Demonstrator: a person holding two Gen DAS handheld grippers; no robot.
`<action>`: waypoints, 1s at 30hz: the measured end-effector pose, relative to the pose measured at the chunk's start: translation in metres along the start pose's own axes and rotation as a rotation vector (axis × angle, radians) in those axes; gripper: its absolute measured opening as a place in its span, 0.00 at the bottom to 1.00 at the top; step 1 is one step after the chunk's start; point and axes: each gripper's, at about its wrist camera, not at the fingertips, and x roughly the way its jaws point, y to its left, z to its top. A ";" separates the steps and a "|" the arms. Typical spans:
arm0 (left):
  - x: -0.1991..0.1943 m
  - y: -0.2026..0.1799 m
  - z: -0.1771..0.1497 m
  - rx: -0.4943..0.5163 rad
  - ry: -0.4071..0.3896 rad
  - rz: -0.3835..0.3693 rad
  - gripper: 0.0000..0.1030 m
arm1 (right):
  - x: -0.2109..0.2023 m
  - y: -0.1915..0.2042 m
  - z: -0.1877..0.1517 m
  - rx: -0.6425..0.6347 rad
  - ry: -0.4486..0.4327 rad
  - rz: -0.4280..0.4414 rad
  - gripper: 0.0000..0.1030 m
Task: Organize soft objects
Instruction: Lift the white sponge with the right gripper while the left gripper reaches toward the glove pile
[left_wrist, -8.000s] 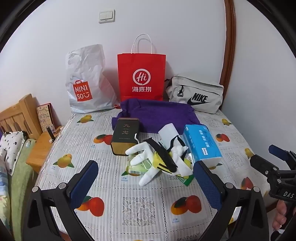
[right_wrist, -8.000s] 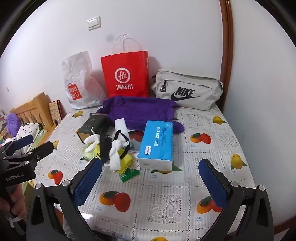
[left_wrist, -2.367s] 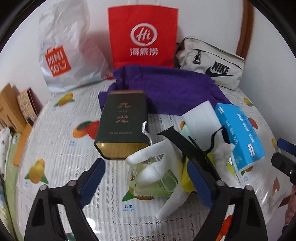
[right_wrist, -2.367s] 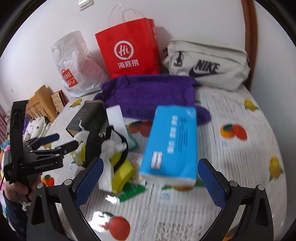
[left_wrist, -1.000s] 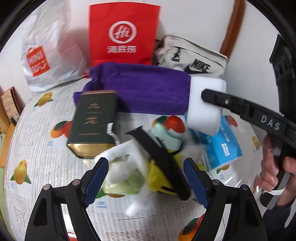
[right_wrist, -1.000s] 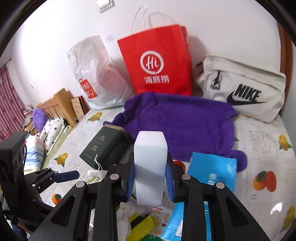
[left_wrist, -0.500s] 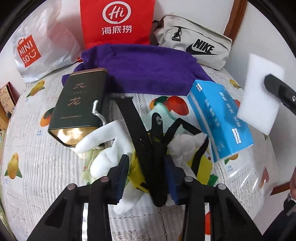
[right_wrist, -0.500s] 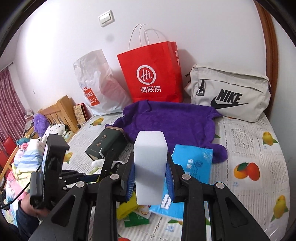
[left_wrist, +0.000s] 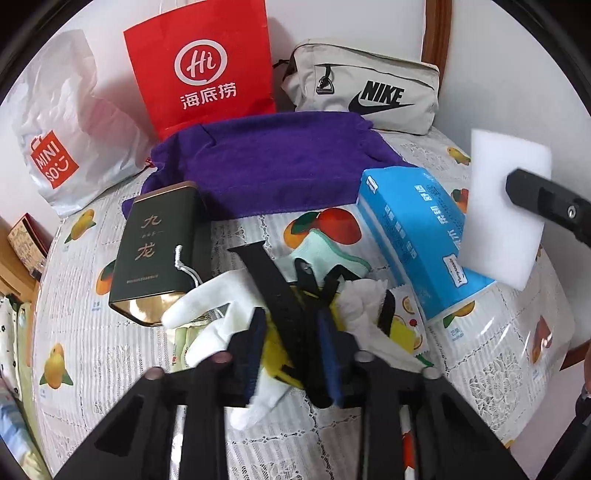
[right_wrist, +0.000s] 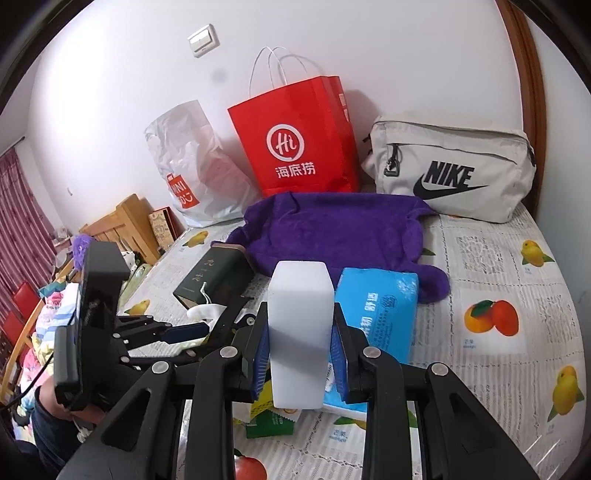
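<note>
1. Low centre of the right view, the right gripper (right_wrist: 300, 352) clamps a white sponge (right_wrist: 300, 325) between its blue pads, long axis upright.
2. Low centre of the left view, the left gripper (left_wrist: 291, 343) pinches a black strap (left_wrist: 273, 284) running up-left, over a white glove (left_wrist: 210, 314).
3. Beyond: tissue pack (left_wrist: 421, 236), purple towel (left_wrist: 269, 162).

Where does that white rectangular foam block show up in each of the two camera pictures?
Left wrist view: white foam block at the far right, held in the right gripper.
Right wrist view: block at centre, upright between the pads.
Shared landmark: the red paper bag against the wall.
</note>
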 end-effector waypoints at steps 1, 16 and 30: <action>-0.002 0.003 -0.001 -0.005 -0.003 -0.004 0.15 | -0.001 -0.001 -0.001 0.004 -0.003 0.000 0.28; 0.017 0.017 0.018 -0.093 0.046 -0.006 0.21 | -0.004 -0.004 -0.006 0.018 0.012 0.012 0.29; 0.021 0.006 0.015 -0.055 0.052 -0.029 0.17 | -0.004 -0.003 -0.008 0.013 0.022 0.020 0.29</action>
